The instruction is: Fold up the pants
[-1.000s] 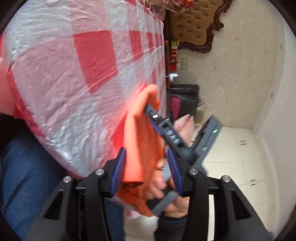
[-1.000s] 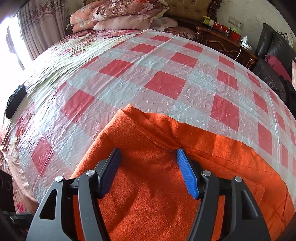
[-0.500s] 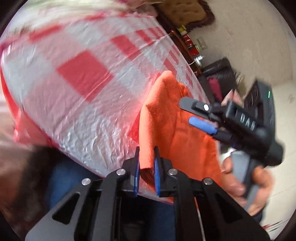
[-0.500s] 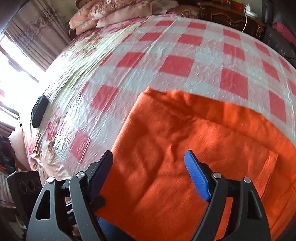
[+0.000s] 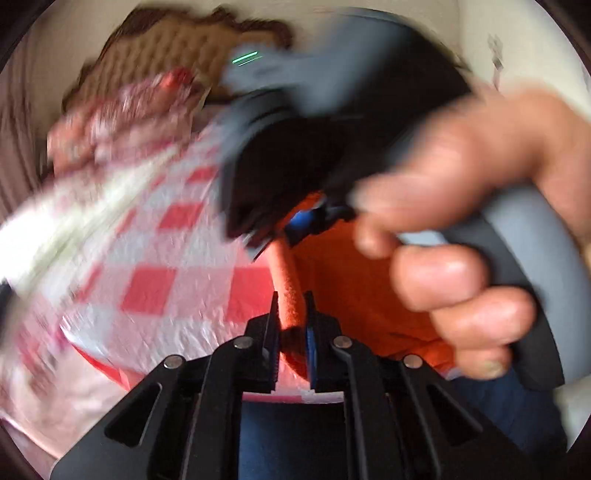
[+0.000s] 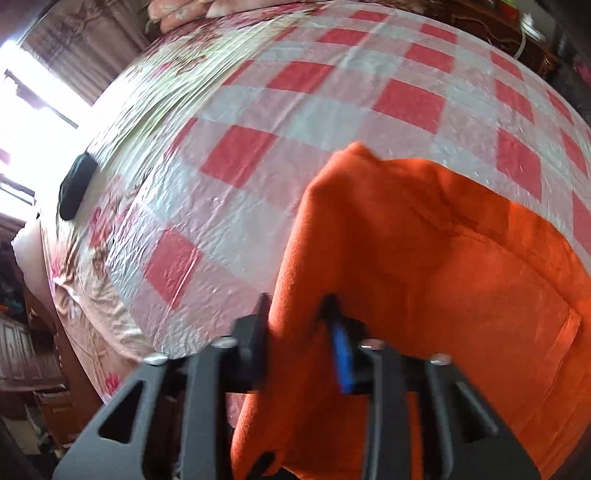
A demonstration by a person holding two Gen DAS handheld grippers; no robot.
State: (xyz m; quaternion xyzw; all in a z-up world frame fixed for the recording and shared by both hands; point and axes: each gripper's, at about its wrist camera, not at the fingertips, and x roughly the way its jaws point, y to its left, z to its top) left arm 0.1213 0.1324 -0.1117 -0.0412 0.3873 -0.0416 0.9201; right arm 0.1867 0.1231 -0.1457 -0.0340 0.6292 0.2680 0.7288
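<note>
The orange pants [image 6: 436, 266] lie on the near edge of the bed, on a red and white checked plastic cover [image 6: 332, 110]. My left gripper [image 5: 291, 314] is shut on a rolled edge of the pants [image 5: 290, 291]. My right gripper [image 6: 297, 314] is shut on the left edge of the pants, lifting a fold of cloth. In the left wrist view the right gripper [image 5: 306, 221] and the hand holding it [image 5: 461, 229] fill the upper right, blurred by motion.
Pillows [image 6: 229, 7] and a brown headboard [image 5: 177, 40] stand at the far end of the bed. A black object [image 6: 75, 186] lies at the bed's left edge by a bright window. The person's blue jeans [image 5: 295, 435] are below the bed edge.
My left gripper closed on the pants' edge half a second ago and has swung round. My right gripper, open before, has closed on the left edge and lifted it.
</note>
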